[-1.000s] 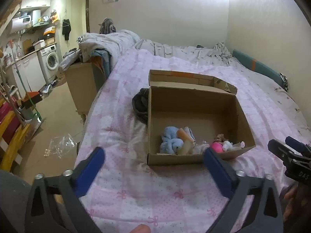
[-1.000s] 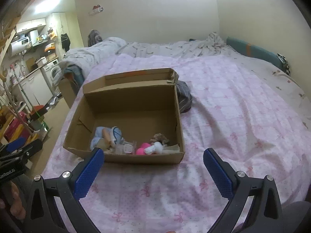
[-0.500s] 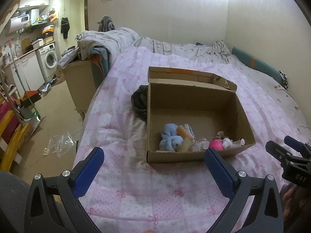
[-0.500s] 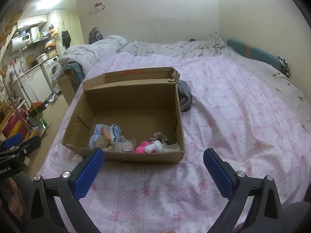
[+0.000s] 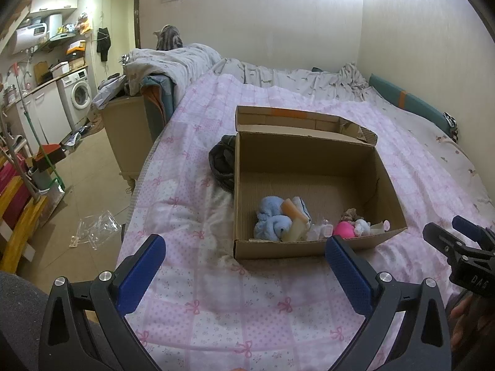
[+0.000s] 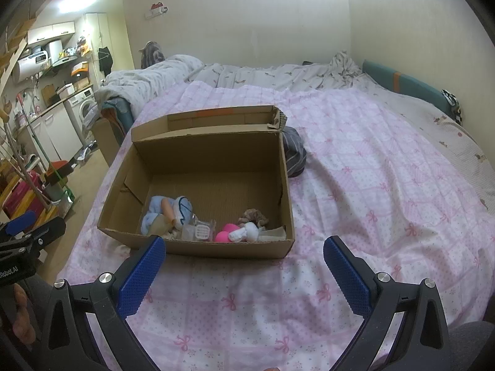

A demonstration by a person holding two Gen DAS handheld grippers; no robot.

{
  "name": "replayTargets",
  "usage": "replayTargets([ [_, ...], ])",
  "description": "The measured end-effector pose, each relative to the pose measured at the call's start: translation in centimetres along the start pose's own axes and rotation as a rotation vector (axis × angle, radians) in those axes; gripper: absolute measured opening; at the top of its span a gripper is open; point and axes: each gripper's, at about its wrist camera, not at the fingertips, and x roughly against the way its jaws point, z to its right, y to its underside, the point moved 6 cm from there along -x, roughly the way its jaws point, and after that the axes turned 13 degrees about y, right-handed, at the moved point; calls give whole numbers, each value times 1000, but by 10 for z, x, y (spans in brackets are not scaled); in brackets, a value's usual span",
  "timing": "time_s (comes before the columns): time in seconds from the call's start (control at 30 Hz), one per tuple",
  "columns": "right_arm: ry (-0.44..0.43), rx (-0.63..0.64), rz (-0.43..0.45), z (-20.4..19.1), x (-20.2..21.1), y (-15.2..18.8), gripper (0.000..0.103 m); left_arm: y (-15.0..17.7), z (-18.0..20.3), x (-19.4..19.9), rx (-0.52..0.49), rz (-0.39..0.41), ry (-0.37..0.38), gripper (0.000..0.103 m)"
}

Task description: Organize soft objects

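An open cardboard box [image 5: 312,249] [image 6: 198,249] sits on the pink bed. Along its near wall lie a light blue cloth [image 5: 270,219] [image 6: 154,213], a pink ball [image 5: 345,229] [image 6: 224,236], a white soft toy [image 6: 247,233] and a brown scrunchie [image 6: 255,216]. My left gripper [image 5: 246,266] is open and empty, held back from the box's near wall. My right gripper [image 6: 244,266] is open and empty, also short of the box. Each gripper shows at the edge of the other's view: the right one in the left wrist view [image 5: 458,241], the left one in the right wrist view [image 6: 31,230].
A dark folded garment [image 5: 222,162] [image 6: 294,154] lies on the bed against the box's far side. A rumpled grey duvet [image 5: 278,77] covers the bed's far end. A wooden cabinet [image 5: 126,130] stands left of the bed, with clutter on the floor.
Both grippers have drawn back and risen slightly from the box. Both stay open and empty. The box contents have not moved.
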Motion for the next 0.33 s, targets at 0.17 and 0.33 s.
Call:
replayTargets([
  [0.17,0,0,-2,0,0,0,103,2,0,-1,7,-4,14,103],
  [0.33,-1,2,-1,0,0,1,103,7,-3,-3,23,-9,28,103],
])
